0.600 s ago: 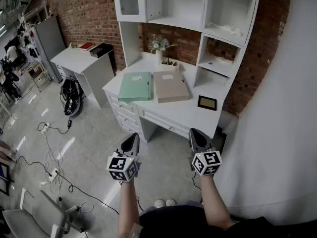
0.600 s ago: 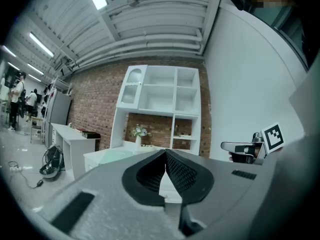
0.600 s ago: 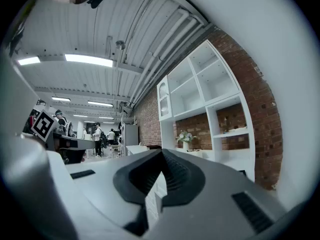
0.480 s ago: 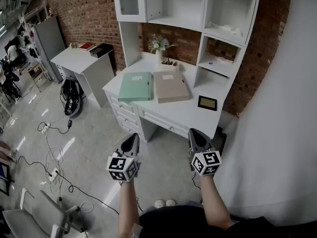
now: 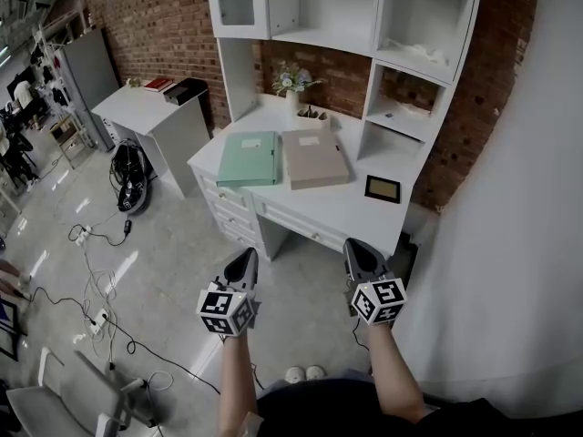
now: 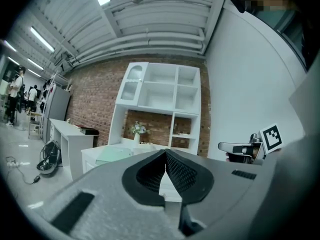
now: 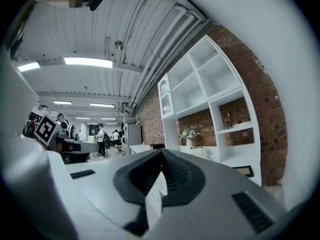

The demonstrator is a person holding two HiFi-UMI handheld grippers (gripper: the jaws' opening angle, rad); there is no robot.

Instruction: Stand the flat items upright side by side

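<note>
Head view looks down over the person's two forearms, held out level, with both grippers well short of the desk. The left gripper (image 5: 246, 255) and the right gripper (image 5: 355, 246) each have their jaws clenched together on nothing; each gripper view shows the black ribbed pads meeting at the tips. Between them and the furniture lies bare grey floor (image 5: 301, 289), open straight ahead. A white wall (image 5: 510, 244) crowds in close on the right, while off to the left the floor carries loose cables (image 5: 96, 235) and a black bag (image 5: 132, 176). The white desk (image 5: 351, 209) stands at an angle, its drawered front edge facing the person. Flat on its top, toward the left end, lie a green folder (image 5: 249, 159) and a beige folder (image 5: 314, 158), side by side with their long edges just beside each other, the green one close to the desk's left edge. A small dark frame (image 5: 382, 188) lies apart from them, nearer the right front corner. At the back edge behind the folders a vase of flowers (image 5: 292, 87) stands under the hutch shelves (image 5: 337, 12), with the brick wall (image 5: 164, 16) beyond.
</note>
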